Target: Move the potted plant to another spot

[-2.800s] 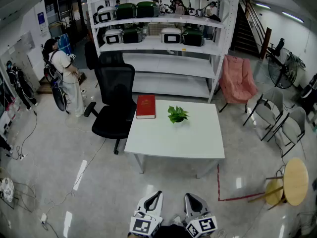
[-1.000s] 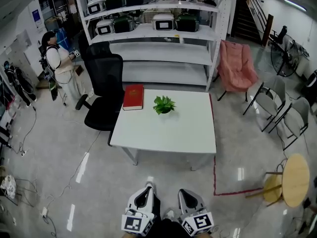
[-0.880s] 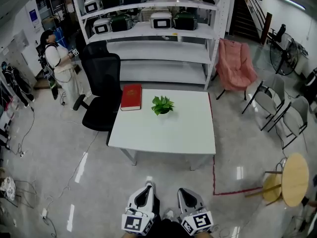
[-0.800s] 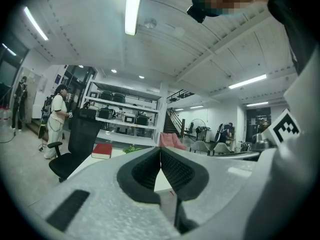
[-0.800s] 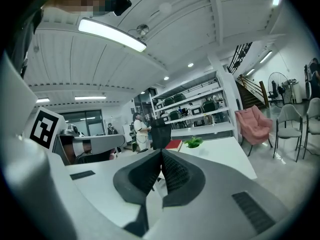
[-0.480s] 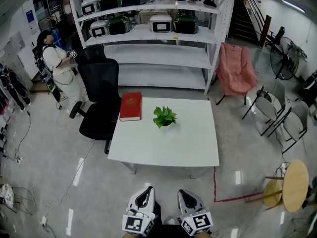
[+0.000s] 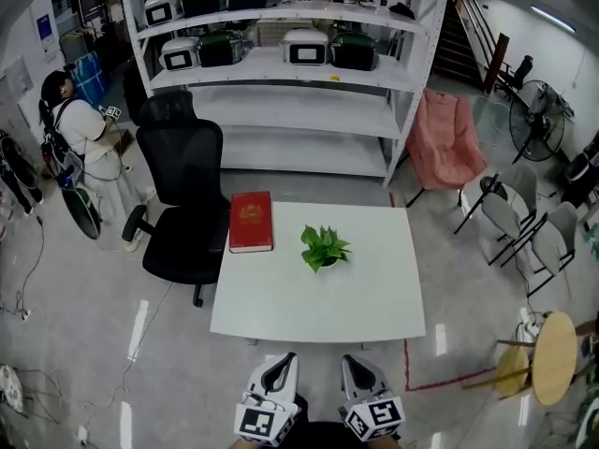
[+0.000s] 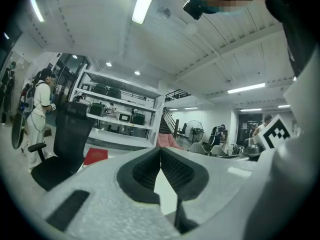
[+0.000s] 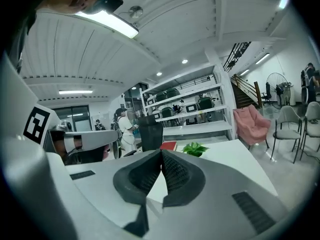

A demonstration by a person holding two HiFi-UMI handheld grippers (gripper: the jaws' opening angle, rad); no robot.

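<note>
The potted plant [image 7: 323,247] stands upright near the middle of the white counter [image 7: 309,316], a little toward its far edge. It is well apart from both tongs. The left tongs [image 7: 284,368] and the right tongs [image 7: 357,370] are held low and close to the body, short of the counter's near edge, tips pointing forward.

Each pair is pressed together with nothing between the jaws. The left gripper view shows the ribbed pads of the left tongs [image 8: 161,156] meeting, and the right gripper view shows the same for the right tongs [image 9: 161,159].

The plant lies straight ahead, across the bare near half of the counter, on a line that runs roughly between the two pairs, so neither looks clearly nearer. From the right tongs the plant [image 9: 194,148] shows just right of the jaw line. From the left tongs I cannot make it out. It has no long side to line up with; its axis is vertical, so a grasp would probably come from the side, low down.

The pot itself is almost hidden under the leaves. A red book [image 7: 251,221] lies flat just left of the plant, apart from it, at the counter's far left corner. Behind the counter, a white shelf rack [image 7: 281,110] carries green and white appliances [image 7: 304,47] on its upper levels; its lower shelves look bare
</note>
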